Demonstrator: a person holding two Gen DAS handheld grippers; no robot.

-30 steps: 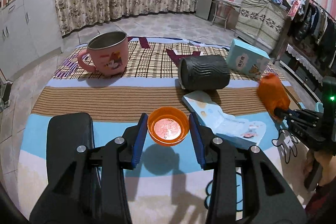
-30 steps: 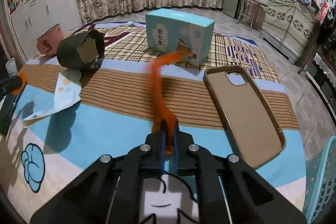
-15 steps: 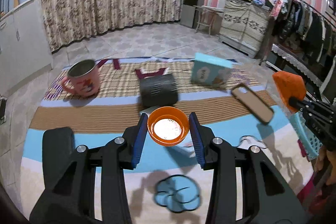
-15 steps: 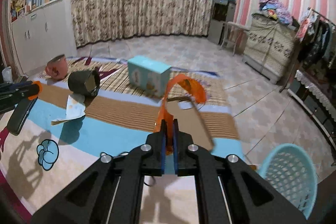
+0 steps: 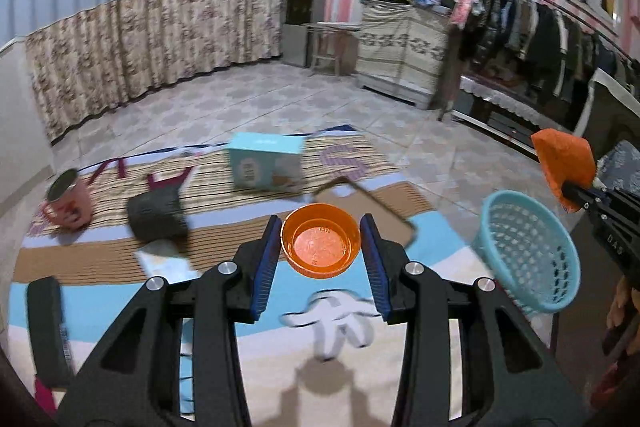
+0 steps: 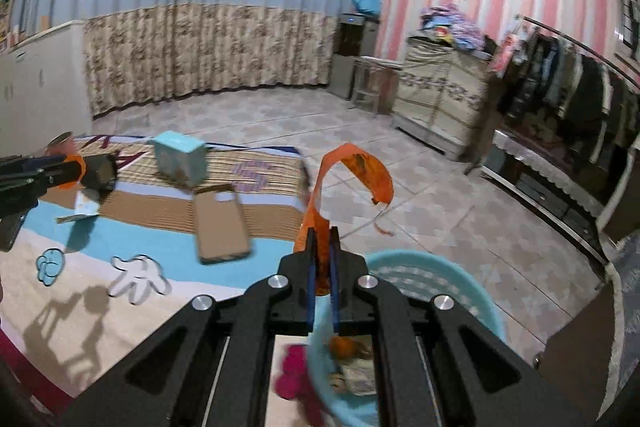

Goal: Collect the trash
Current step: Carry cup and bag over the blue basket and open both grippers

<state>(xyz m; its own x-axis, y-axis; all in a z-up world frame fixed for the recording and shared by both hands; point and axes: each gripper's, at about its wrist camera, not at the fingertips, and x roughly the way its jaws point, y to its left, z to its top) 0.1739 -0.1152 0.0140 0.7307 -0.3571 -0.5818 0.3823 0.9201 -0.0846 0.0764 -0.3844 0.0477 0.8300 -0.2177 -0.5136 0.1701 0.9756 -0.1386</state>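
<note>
The right gripper pinches an orange strip that curls up over the blue basket. Some trash, maybe paper, lies in the basket. A phone case and a box sit on the mat.

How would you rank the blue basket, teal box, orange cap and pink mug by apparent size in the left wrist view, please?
1. blue basket
2. teal box and orange cap: alike; the cap is far nearer, so unsure
3. pink mug
</note>
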